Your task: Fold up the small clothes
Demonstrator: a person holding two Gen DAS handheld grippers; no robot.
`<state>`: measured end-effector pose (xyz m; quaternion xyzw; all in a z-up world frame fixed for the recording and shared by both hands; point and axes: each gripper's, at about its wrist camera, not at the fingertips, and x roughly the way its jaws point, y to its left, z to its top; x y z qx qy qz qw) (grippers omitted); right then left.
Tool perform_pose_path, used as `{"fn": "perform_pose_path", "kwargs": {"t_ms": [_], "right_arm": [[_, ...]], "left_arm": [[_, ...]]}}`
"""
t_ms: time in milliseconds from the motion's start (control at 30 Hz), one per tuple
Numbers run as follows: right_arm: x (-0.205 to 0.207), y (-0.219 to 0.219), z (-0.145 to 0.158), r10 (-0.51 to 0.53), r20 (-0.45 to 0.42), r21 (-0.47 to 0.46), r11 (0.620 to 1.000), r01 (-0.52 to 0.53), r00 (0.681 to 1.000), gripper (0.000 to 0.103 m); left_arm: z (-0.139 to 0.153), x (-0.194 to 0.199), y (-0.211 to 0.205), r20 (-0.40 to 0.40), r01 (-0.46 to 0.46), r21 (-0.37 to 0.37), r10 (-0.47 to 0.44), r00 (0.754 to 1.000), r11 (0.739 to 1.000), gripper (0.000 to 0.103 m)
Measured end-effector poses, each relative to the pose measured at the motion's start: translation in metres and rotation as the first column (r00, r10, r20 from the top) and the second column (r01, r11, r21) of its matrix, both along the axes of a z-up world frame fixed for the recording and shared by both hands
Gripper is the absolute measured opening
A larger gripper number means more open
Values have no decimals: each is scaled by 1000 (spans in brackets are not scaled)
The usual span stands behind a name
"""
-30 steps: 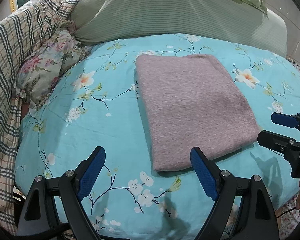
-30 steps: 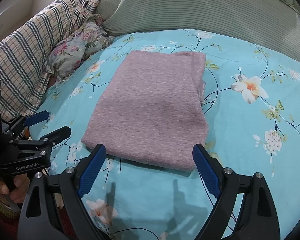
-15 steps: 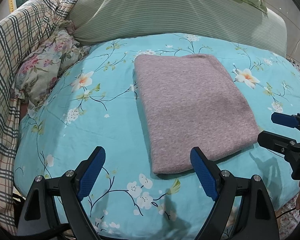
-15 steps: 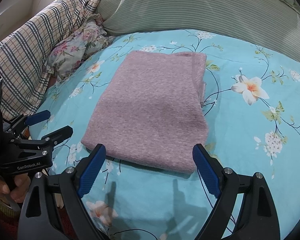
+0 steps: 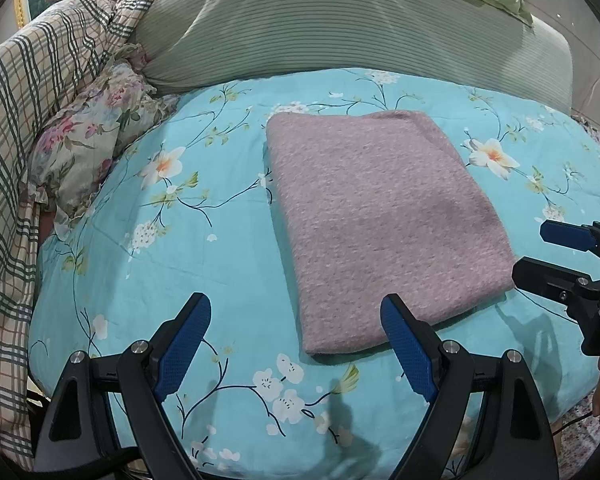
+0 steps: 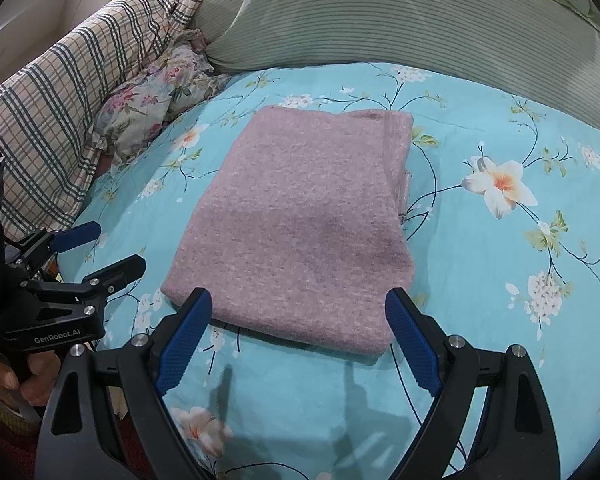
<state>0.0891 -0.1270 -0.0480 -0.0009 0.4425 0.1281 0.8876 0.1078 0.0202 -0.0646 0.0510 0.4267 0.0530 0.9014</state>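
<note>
My left claw (image 5: 296, 336) and right claw (image 6: 300, 332) both hang spread wide and empty, just short of the near edge of the folded mauve knit garment (image 6: 300, 220), which lies flat in the middle of the turquoise floral bedsheet (image 5: 148, 248). It looks to me folded already. The risk: if I nip only the top layer, the stack could peel open, or I drag the soft sheet along. The plaid blanket (image 5: 28, 100), floral pillow (image 5: 88, 148) and striped green pillow (image 6: 380, 12) crowd the far side, but nothing blocks my reach.
</note>
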Motion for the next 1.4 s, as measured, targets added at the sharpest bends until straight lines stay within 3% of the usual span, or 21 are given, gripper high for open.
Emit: {"fn": "perform_pose_path", "kwargs": {"t_ms": [1400], "right_arm": [[41,-13,2,-21,4,-6,1000,21,1000,89]], "left_arm": [[2,42,4,-12,1,16,0,1000,1000,87]]}}
